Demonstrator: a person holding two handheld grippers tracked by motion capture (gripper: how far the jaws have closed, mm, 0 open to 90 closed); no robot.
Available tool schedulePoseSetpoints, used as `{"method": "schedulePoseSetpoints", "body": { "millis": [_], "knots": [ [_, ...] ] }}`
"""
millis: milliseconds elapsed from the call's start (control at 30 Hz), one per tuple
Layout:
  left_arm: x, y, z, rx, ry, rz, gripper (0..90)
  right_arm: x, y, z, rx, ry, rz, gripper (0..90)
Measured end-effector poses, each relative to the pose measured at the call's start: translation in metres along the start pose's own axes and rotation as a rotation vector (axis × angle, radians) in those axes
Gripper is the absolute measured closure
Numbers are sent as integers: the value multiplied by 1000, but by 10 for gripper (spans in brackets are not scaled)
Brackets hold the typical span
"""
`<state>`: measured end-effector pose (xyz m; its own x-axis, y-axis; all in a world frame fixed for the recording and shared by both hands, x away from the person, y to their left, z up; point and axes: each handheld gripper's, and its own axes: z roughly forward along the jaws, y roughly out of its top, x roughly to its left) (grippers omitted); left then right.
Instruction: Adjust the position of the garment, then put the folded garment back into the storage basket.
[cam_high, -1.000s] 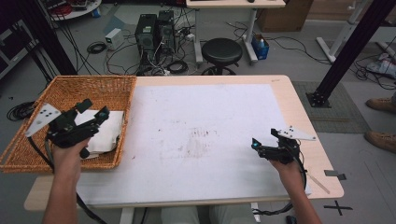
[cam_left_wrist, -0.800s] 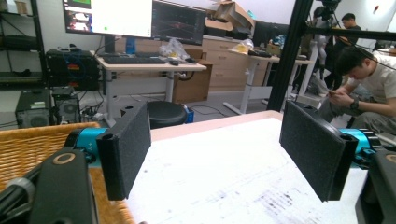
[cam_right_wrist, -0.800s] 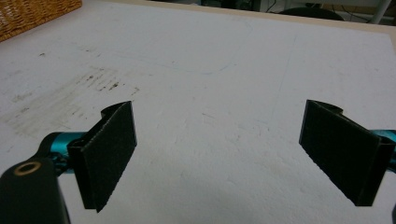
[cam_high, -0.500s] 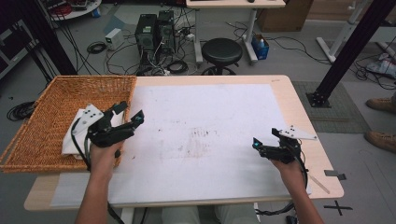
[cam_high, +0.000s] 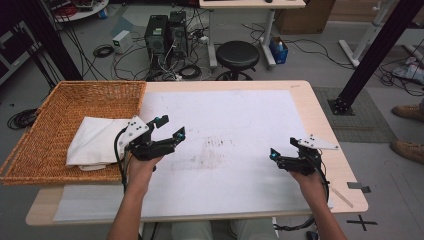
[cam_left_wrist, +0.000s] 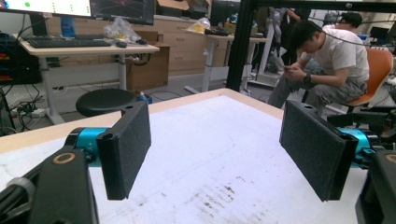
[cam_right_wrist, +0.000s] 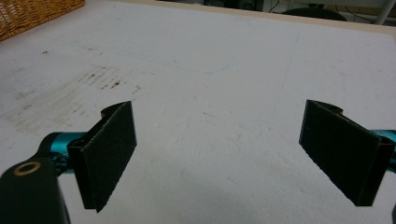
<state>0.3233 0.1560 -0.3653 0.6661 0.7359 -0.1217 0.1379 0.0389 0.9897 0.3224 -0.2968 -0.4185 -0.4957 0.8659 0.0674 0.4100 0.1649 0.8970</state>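
One wicker basket (cam_high: 55, 107), one folded white cloth (cam_high: 97, 142), two grippers.

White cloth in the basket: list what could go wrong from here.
1. The white cloth lies folded in the wicker basket, its near edge close to the rim; a nudge might spill it out.
2. The left gripper hangs open beside the basket, its cable looping near the cloth; the cable might snag and drag it.
3. The basket sits at the table corner, partly overhanging; a bump could tip it.
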Motion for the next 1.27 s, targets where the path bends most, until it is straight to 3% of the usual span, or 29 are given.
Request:
{"method": "schedulePoseSetpoints", "body": {
  "millis": [233,1267],
  "knots": [
    [-5,-4,8,8,-16,0,249,0,0,0,1,3,0,107],
    [-13,-6,12,21,-25,1,249,-2,0,-1,-9,11,4,107]
  ]
}}
